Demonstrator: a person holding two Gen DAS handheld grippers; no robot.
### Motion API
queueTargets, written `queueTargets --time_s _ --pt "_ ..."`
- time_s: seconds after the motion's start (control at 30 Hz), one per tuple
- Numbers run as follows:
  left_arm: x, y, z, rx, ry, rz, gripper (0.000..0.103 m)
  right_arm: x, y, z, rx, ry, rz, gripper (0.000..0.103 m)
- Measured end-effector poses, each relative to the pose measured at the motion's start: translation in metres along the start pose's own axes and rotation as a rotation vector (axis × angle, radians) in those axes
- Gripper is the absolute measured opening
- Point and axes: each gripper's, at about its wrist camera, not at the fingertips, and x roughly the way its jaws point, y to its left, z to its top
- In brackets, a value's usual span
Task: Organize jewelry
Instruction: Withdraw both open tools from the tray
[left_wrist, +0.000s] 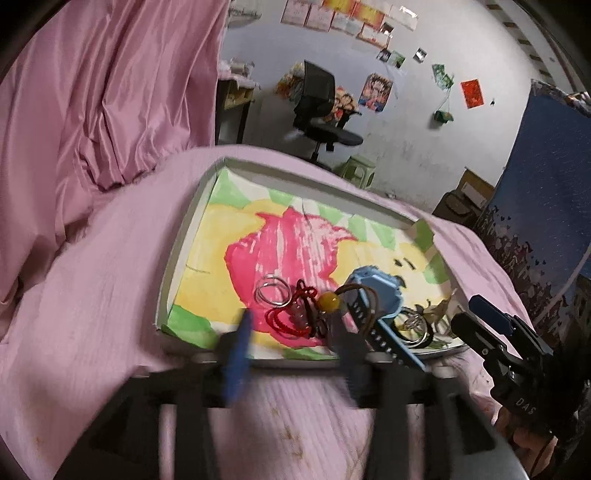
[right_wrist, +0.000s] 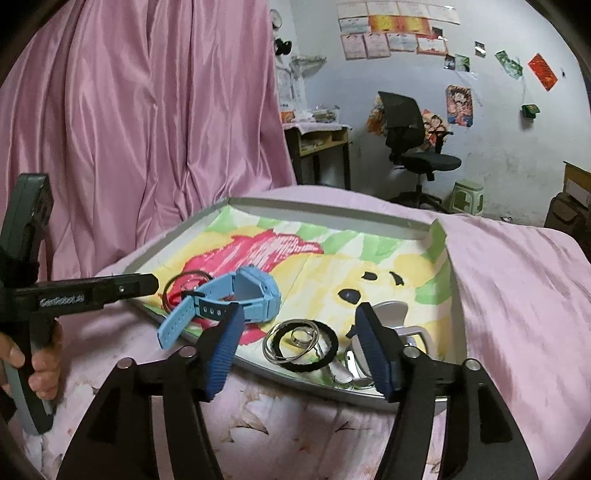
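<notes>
Pink bedding (right_wrist: 509, 280) covers the bed, and on it sits a shallow grey tray (right_wrist: 325, 210) lined with a crayon drawing of a pink and yellow figure (left_wrist: 280, 243). Everything gathers at the tray's near edge: a light blue watch (right_wrist: 255, 291) lies on its side with one strap hanging over the rim, a red cord bracelet (left_wrist: 291, 317) with an amber bead (left_wrist: 330, 301) sits beside it, a wire ring (left_wrist: 271, 291) rests just behind the cord, and a black band with silver rings (right_wrist: 301, 345) lies to the watch's right. The left hand-held gripper (left_wrist: 291, 354) hovers at the tray's near rim, fingers parted and holding nothing. The right hand-held gripper (right_wrist: 299, 347) is likewise spread wide, straddling the black band without touching it.
</notes>
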Motion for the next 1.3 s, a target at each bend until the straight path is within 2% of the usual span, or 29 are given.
queueTargets --time_s 0.17,0.4,0.47,0.57,0.83,1.3 --pt "-0.013 -0.007 -0.002 0.033 -0.041 0.014 0.067 -0.013 0.000 0.002 0.026 -0.038 -0.013 0.068" --pt "-0.037 -0.007 -0.012 0.042 -0.122 0.033 0.092 -0.035 0.002 0.002 0.053 -0.100 -0.052 0.085" --pt "-0.044 -0.009 -0.015 0.048 -0.148 0.039 0.095 -0.040 0.003 0.002 0.061 -0.111 -0.055 0.092" --pt "-0.056 -0.011 -0.020 0.064 -0.187 0.049 0.101 -0.050 0.006 0.000 0.066 -0.130 -0.059 0.094" --pt "-0.083 -0.015 -0.034 0.090 -0.265 0.063 0.102 -0.077 0.017 -0.008 0.059 -0.179 -0.063 0.100" --pt "-0.116 -0.006 -0.059 0.066 -0.303 0.063 0.103 -0.109 0.029 -0.028 0.077 -0.211 -0.071 0.102"
